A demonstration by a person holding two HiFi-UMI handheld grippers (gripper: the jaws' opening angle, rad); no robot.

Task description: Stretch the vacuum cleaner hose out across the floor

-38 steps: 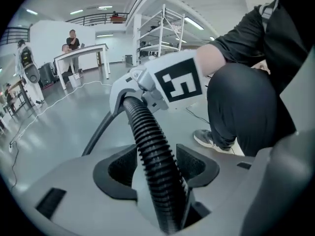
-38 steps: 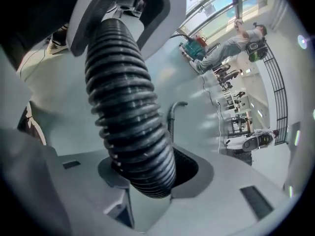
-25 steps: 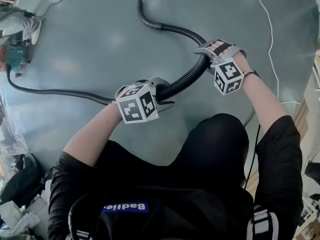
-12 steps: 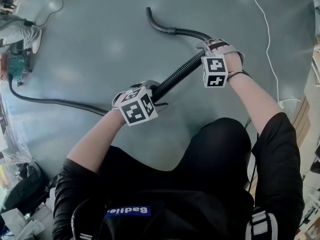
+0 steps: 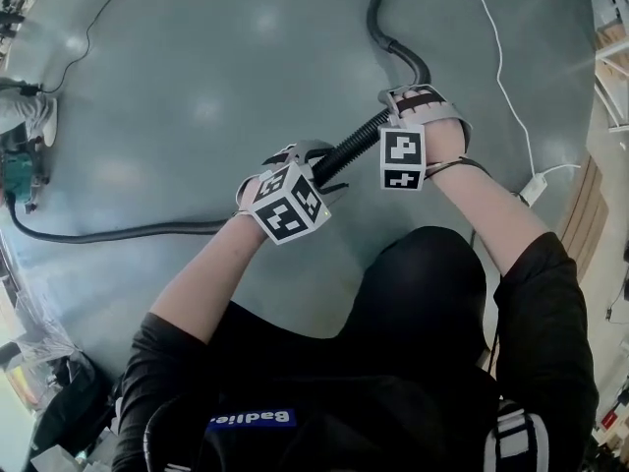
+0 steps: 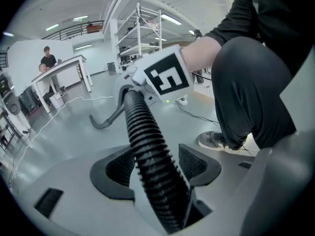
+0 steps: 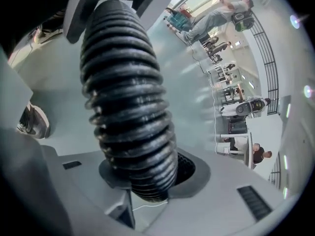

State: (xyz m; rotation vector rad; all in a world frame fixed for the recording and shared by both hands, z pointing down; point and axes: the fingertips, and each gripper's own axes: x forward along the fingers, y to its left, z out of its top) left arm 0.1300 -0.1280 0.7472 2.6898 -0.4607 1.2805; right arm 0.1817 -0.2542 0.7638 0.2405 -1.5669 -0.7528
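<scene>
A black ribbed vacuum hose (image 5: 354, 144) runs straight between my two grippers, above the grey floor. Its rigid curved end (image 5: 393, 42) lies on the floor beyond the right gripper. Its smooth part (image 5: 118, 232) trails left along the floor. My left gripper (image 5: 310, 155) has the hose (image 6: 147, 141) between its jaws, which are opening; a gap shows at each pad. The left gripper (image 6: 156, 166) faces the right one's marker cube (image 6: 165, 75). My right gripper (image 5: 408, 101) is shut on the hose (image 7: 125, 97), which fills the space between its pads (image 7: 189, 168).
A green vacuum cleaner (image 5: 18, 175) sits at the far left, where the hose leads. A white cable (image 5: 501, 77) crosses the floor at right to a power strip (image 5: 534, 187). The person's shoe (image 6: 216, 140) is close by. Tables, shelving and a person (image 6: 48, 60) stand far off.
The hose section between the grippers has gone from curved to straight. Its rigid end has swung to the right. The left gripper now sits nearer the right one.
</scene>
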